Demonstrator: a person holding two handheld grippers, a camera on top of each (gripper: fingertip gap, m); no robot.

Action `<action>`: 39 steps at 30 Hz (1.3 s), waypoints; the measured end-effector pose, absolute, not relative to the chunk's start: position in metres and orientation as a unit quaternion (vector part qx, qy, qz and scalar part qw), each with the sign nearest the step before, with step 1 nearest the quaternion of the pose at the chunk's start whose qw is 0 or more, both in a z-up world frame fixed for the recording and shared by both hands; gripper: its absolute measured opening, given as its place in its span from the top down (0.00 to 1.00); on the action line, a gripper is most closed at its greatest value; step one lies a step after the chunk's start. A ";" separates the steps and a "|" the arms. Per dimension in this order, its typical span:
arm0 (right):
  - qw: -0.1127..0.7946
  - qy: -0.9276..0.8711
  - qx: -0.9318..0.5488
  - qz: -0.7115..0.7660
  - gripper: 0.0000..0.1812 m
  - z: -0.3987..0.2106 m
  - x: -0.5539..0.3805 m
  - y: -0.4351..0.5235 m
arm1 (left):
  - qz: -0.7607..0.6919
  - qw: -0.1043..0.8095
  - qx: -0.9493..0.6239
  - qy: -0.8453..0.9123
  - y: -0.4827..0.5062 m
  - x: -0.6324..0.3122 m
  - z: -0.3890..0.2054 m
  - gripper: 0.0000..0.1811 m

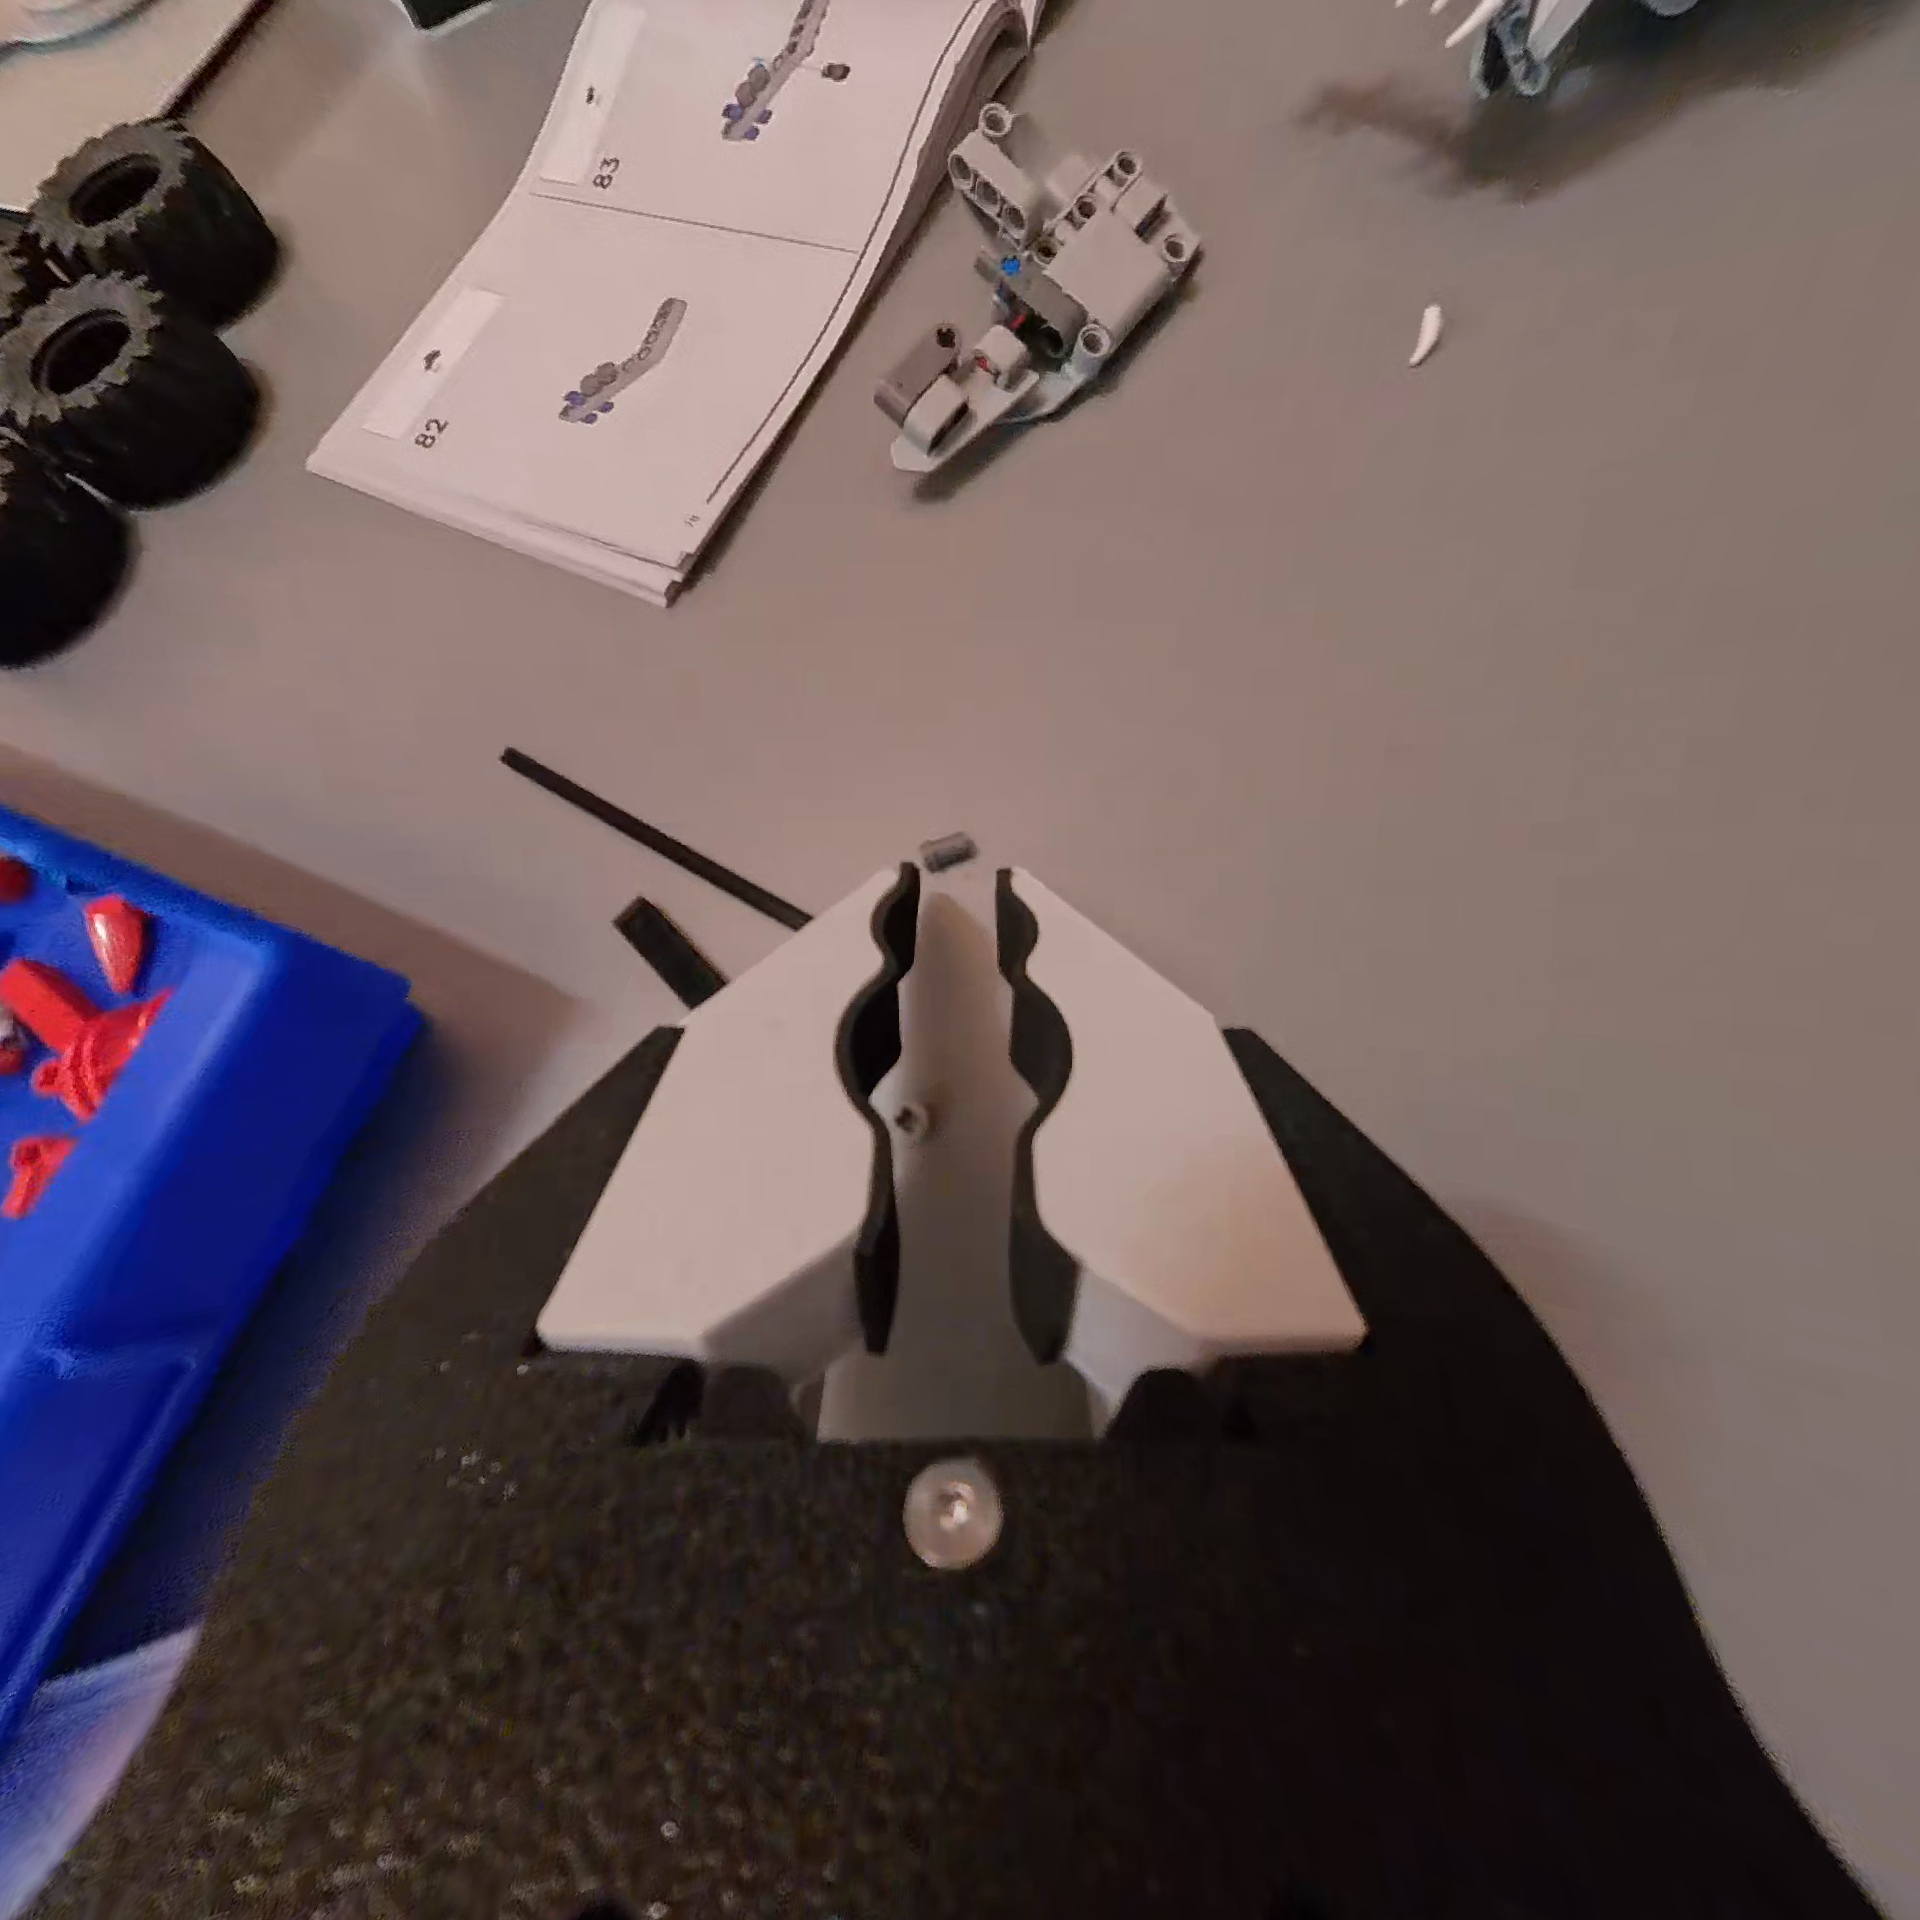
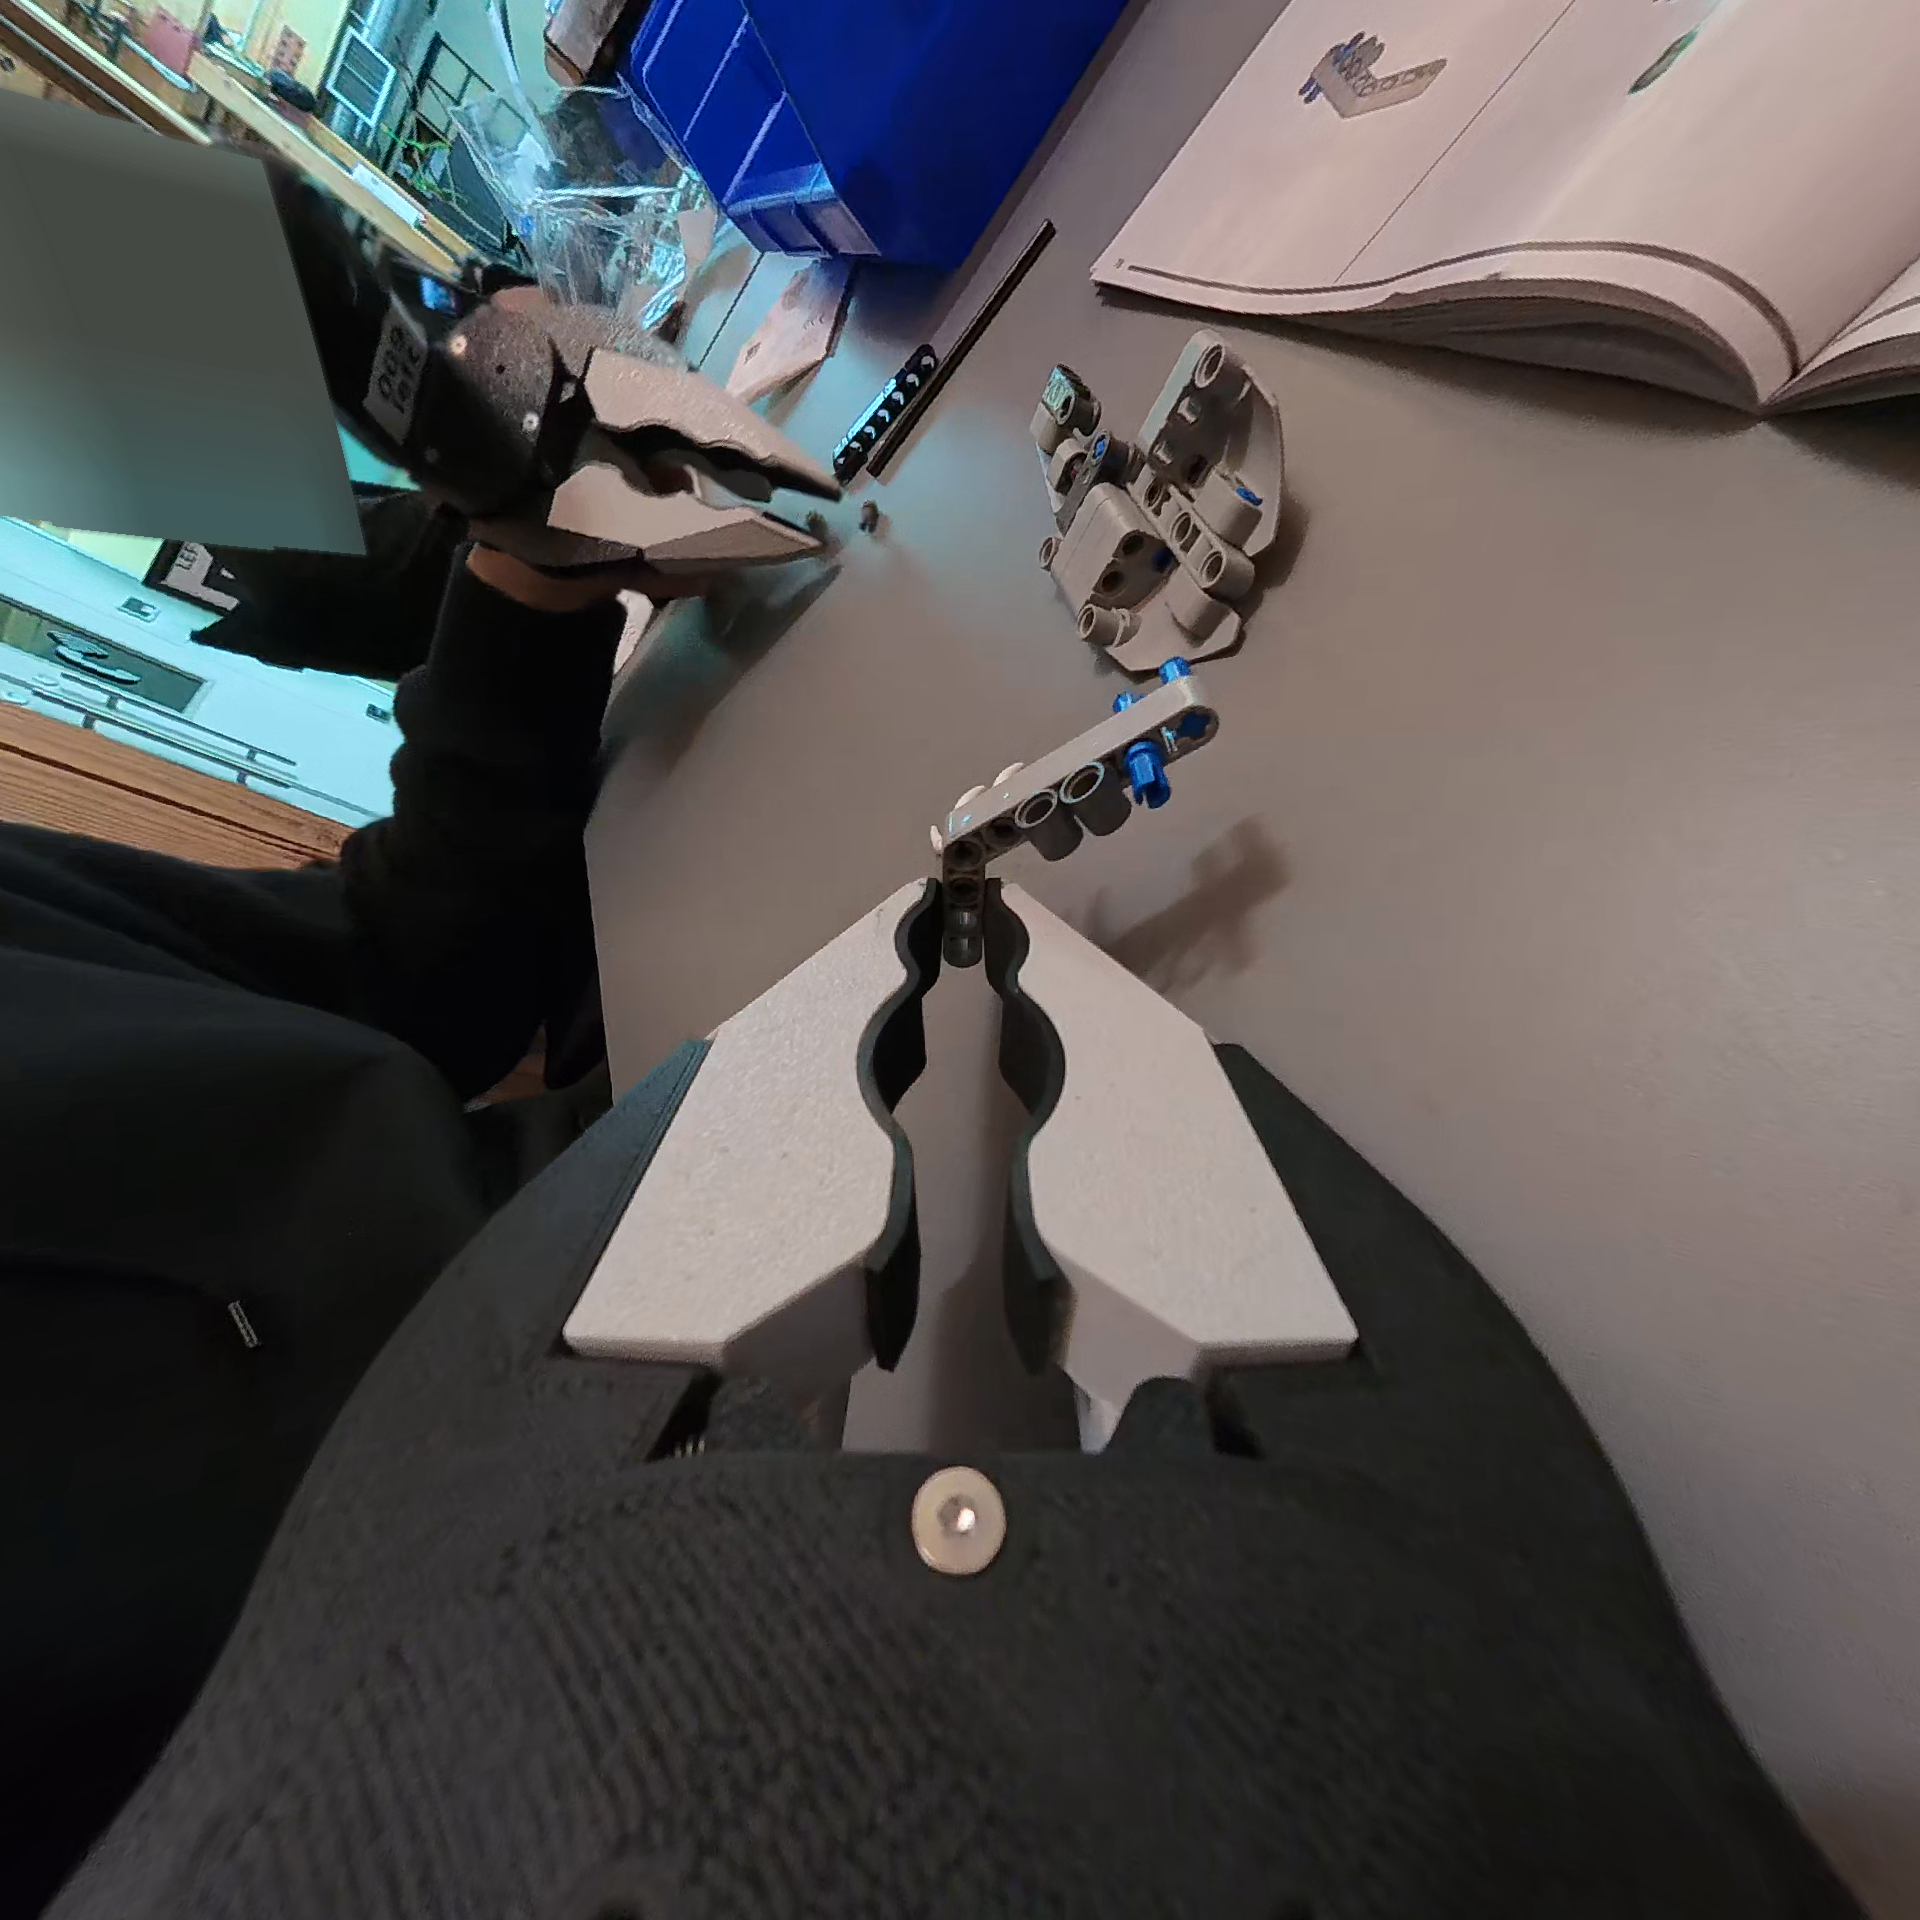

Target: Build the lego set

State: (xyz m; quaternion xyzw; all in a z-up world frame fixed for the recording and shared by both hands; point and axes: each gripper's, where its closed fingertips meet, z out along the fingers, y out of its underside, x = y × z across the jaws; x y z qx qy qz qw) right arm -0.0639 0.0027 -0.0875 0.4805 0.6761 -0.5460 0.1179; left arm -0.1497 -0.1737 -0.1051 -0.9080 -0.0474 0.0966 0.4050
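My left gripper (image 1: pixel 958 875) is open by a narrow gap and empty, low over the grey table. A small dark grey piece (image 1: pixel 948 852) lies on the table just ahead of its tips. My right gripper (image 2: pixel 961 896) is shut on the dark end of a bent beam assembly (image 2: pixel 1081 781), light grey with blue pins, held above the table. A grey Technic sub-assembly (image 1: pixel 1039 301) lies farther out; it also shows in the right wrist view (image 2: pixel 1153 509). The right wrist view shows the left gripper (image 2: pixel 821 509) beside the small piece (image 2: pixel 871 512).
An open instruction booklet (image 1: pixel 665 281) (image 2: pixel 1558 177) lies beyond. A black axle (image 1: pixel 655 836) and a black beam (image 1: pixel 665 951) lie left of my left gripper. A blue bin (image 1: pixel 260 1195) holds red pieces. Black tyres (image 1: pixel 114 312) stand far left. A white tooth piece (image 1: pixel 1425 335) lies right. The grippers' ends are close to 20 centimetres from one another. My left gripper's tips are some 6 centimetres from the black axle (image 1: pixel 655 836). It turns up in the right wrist view (image 2: pixel 962 343) as well.
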 end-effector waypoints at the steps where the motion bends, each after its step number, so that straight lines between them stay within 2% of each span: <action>1: 0.120 0.677 0.479 -0.546 0.97 -0.087 -0.064 0.002 | 0.097 0.400 -0.911 -0.041 -0.172 -0.153 -0.106 0.94; 7: 0.124 0.678 0.480 -0.543 0.97 -0.089 -0.063 0.002 | 0.073 0.374 -0.922 0.066 -0.156 -0.160 -0.102 0.93; 10: 0.127 0.681 0.477 -0.540 0.97 -0.090 -0.062 0.000 | 0.037 0.310 -0.941 0.131 -0.160 -0.159 -0.113 0.92; 15: 0.129 0.679 0.477 -0.543 0.97 -0.089 -0.062 0.001 | 0.018 0.285 -0.937 0.204 -0.153 -0.164 -0.110 0.89; 20: 0.134 0.681 0.475 -0.541 0.97 -0.089 -0.061 0.000 | 0.000 0.262 -0.931 0.254 -0.144 -0.162 -0.114 0.95; 28: 0.138 0.680 0.472 -0.544 0.97 -0.089 -0.061 -0.001 | -0.024 0.261 -0.939 0.221 -0.147 -0.160 -0.115 0.98; 39: 0.141 0.678 0.474 -0.544 0.97 -0.089 -0.061 0.000 | -0.029 0.326 -0.941 0.090 -0.140 -0.156 -0.114 0.97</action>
